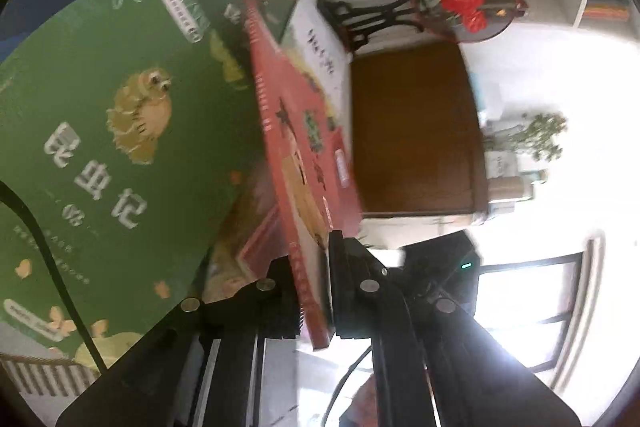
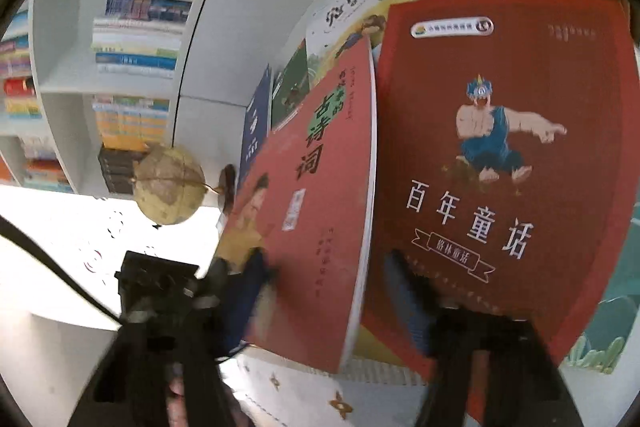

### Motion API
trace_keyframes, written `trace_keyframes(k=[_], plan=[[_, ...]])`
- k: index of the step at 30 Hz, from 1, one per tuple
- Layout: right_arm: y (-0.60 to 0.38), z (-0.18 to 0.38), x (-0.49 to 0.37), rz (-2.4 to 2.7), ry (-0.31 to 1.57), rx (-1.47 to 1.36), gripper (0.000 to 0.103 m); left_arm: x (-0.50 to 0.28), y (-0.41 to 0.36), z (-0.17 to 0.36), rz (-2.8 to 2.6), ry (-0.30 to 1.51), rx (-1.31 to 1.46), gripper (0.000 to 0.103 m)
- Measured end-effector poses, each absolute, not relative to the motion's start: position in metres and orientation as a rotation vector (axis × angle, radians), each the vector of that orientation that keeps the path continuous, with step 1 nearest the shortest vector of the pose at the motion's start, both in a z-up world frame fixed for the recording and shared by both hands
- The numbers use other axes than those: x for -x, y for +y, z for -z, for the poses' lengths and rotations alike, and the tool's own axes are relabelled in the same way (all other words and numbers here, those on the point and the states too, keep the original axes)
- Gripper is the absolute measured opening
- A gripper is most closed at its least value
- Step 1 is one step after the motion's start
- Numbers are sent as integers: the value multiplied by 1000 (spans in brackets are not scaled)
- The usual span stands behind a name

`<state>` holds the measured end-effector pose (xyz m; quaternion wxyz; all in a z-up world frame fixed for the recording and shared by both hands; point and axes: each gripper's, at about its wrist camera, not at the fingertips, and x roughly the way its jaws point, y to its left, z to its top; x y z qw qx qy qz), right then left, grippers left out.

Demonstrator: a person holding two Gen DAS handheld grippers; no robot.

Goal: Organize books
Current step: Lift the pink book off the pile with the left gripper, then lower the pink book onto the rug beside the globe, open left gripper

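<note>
The left gripper is pinching the lower edge of a thin red poetry book, raised on edge above the books spread over the worktop, beside a green insect book. The right gripper stands spread, its fingers straddling that same book's bottom edge, with a dark red fairy-tale book lying flat just beside it. To do this well, keep the pinch firm, bring the right fingers square onto the cover before pressing, and lift clear without dragging neighbours.
</note>
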<state>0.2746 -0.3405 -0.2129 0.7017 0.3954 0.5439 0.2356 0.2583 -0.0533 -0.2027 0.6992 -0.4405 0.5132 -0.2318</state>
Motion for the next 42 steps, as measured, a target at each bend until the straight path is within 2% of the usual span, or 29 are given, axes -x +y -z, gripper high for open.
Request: trace_keyframes(k=[4, 9, 11, 17, 26, 35, 42], plan=[[-319, 194, -267, -457, 1197, -588, 28, -249, -68, 186, 429, 1171, 704, 8], [-254, 159, -239, -395, 1083, -40, 28, -232, -101, 159, 325, 1127, 282, 11], [-235, 154, -228, -389, 1044, 76, 28, -221, -103, 152, 291, 1099, 186, 11], [-223, 139, -202, -487, 987, 83, 28, -187, -62, 131, 296, 1029, 211, 14], [-137, 97, -156, -613, 904, 168, 28, -129, 25, 93, 220, 930, 266, 14], [1, 53, -115, -745, 831, 189, 28, -73, 162, 53, 90, 822, 333, 14], [122, 73, -106, -840, 842, 206, 28, -48, 272, 72, -52, 815, 378, 14]])
